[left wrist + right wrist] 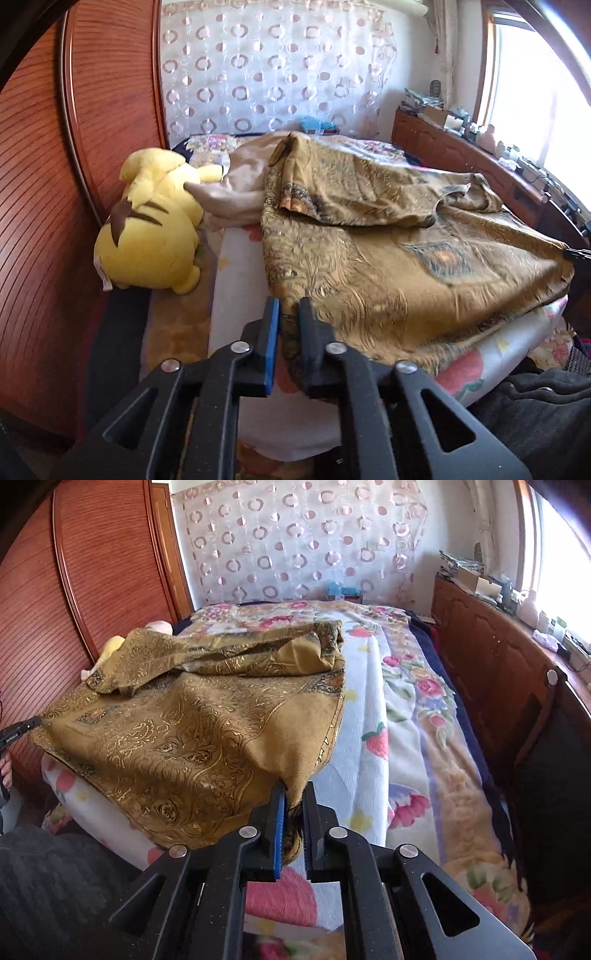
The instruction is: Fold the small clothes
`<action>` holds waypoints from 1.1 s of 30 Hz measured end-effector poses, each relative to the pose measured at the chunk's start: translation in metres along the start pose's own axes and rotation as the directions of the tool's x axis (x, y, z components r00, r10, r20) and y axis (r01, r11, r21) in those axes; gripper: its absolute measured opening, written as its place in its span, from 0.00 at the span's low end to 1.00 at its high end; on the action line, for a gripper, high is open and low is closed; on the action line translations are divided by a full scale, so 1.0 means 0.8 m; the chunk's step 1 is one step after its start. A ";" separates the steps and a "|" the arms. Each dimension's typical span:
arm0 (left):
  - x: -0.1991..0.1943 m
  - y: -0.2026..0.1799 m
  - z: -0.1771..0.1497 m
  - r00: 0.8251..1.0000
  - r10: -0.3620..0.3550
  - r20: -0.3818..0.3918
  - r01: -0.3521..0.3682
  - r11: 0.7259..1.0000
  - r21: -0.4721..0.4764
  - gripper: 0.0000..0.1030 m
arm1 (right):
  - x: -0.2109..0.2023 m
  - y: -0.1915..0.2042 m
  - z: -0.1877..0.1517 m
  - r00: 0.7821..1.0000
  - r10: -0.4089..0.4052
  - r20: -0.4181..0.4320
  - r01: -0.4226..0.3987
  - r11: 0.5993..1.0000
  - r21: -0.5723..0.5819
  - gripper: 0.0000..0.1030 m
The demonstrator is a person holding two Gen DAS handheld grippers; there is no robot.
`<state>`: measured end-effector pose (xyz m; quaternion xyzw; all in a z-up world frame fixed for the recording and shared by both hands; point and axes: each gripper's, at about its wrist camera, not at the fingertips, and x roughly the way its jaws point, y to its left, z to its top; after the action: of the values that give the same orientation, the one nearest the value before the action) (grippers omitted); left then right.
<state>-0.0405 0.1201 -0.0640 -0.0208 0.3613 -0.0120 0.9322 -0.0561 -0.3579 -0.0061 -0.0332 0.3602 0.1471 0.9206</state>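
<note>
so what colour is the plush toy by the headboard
Yellow with dark brown markings; the plush toy shows best in the left wrist view.

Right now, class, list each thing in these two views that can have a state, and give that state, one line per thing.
Gold garment: partly folded, near corners lifted.
Left gripper: shut on the garment's corner.
Right gripper: shut on the other near corner.
Yellow plush toy: lying on its side.
Floral blanket: spread flat.

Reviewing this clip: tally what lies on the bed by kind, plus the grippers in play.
Gold patterned garment: 1
Beige plain cloth: 1
Yellow plush toy: 1
Two-finger grippers, left gripper and right gripper, each pinching a near corner of the garment: 2
Total: 5
</note>
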 end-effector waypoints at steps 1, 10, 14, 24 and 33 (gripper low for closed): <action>0.001 0.000 -0.001 1.000 0.003 0.004 -0.003 1.000 -0.002 0.21 | 0.000 -0.002 0.001 1.000 -0.018 -0.004 0.018 1.000 -0.001 0.18; 0.017 -0.019 0.023 0.998 -0.052 0.038 0.052 0.999 0.007 0.69 | 0.019 0.011 0.027 0.998 -0.034 0.057 0.036 0.999 -0.029 0.31; 0.037 -0.034 0.042 0.997 -0.058 0.045 0.057 0.998 0.026 0.73 | 0.045 0.026 0.049 0.996 -0.004 0.092 0.009 0.998 -0.057 0.35; 0.091 -0.048 0.083 0.998 -0.066 0.011 0.065 0.997 0.029 0.73 | 0.124 0.048 0.117 0.994 0.016 0.111 -0.003 0.993 -0.121 0.37; 0.122 -0.064 0.096 0.997 -0.074 -0.014 0.075 0.996 0.042 0.74 | 0.186 0.069 0.162 0.995 0.047 0.086 -0.034 0.989 -0.145 0.42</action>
<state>0.0827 0.0680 -0.0703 -0.0146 0.3656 -0.0546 0.9291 0.1158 -0.2466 -0.0078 -0.0854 0.3078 0.1925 0.9279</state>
